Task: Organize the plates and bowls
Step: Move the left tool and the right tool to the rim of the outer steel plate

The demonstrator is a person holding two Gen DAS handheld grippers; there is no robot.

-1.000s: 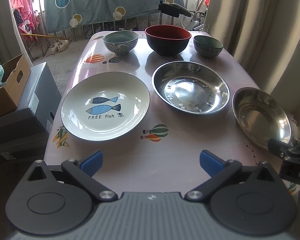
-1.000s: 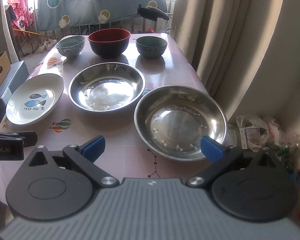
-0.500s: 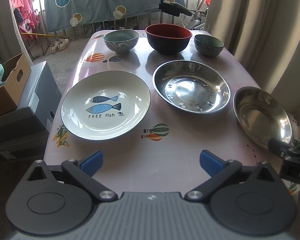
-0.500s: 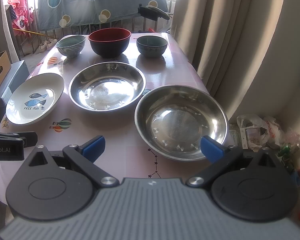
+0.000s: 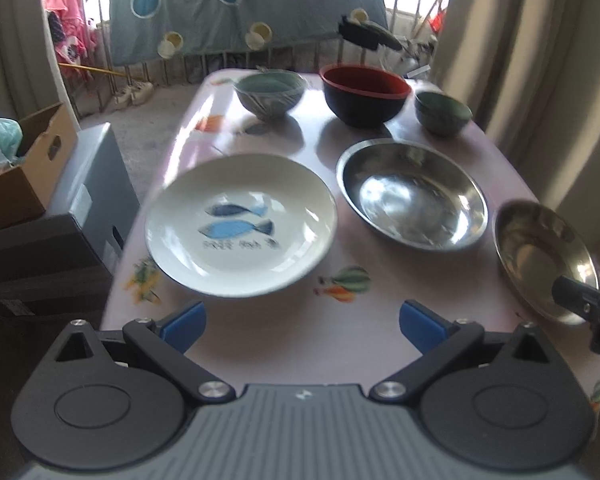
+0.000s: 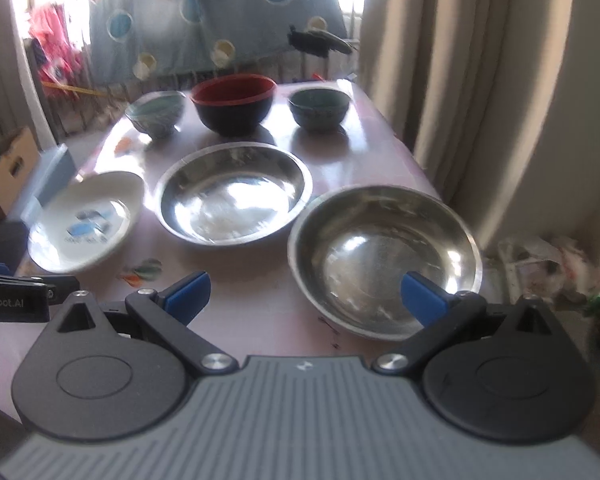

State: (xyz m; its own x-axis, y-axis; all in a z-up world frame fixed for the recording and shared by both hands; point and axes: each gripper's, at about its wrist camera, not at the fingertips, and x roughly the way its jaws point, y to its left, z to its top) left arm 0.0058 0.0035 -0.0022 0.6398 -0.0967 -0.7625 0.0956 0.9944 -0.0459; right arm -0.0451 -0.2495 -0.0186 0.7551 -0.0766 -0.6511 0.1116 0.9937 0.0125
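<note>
Steel and ceramic fill my two views of the pale pink table [image 5: 284,344]. My left gripper [image 5: 300,322] hangs over the near edge with its jaws spread wide and nothing between the blue pads; just beyond it sits the white fish plate [image 5: 240,224], printed with two blue fish. To the right of that plate, near it but apart, lies the middle steel dish [image 5: 412,194], and further right, at the table's right edge, the right steel dish [image 5: 540,252].

Along the far side I see three bowls in a row: the grey-green bowl [image 5: 270,94] on the left, the red-and-black bowl [image 5: 364,94] in the middle, the small dark green bowl [image 5: 442,114] on the right. They stand apart from one another and upright.

From my right gripper [image 6: 304,294], jaws likewise wide apart and empty, the right steel dish [image 6: 384,260] lies straight ahead, its near rim passing behind the right blue pad. The middle steel dish [image 6: 234,196] sits to its far left, with their rims very close; I cannot tell whether they touch. The white fish plate [image 6: 88,222] is at the left. Both views are somewhat blurred.

Curtains [image 6: 460,80] hang to the right of the table, and a blue spotted cloth [image 5: 240,4] hangs behind it. A cardboard box [image 5: 20,164] stands on the floor at left.
</note>
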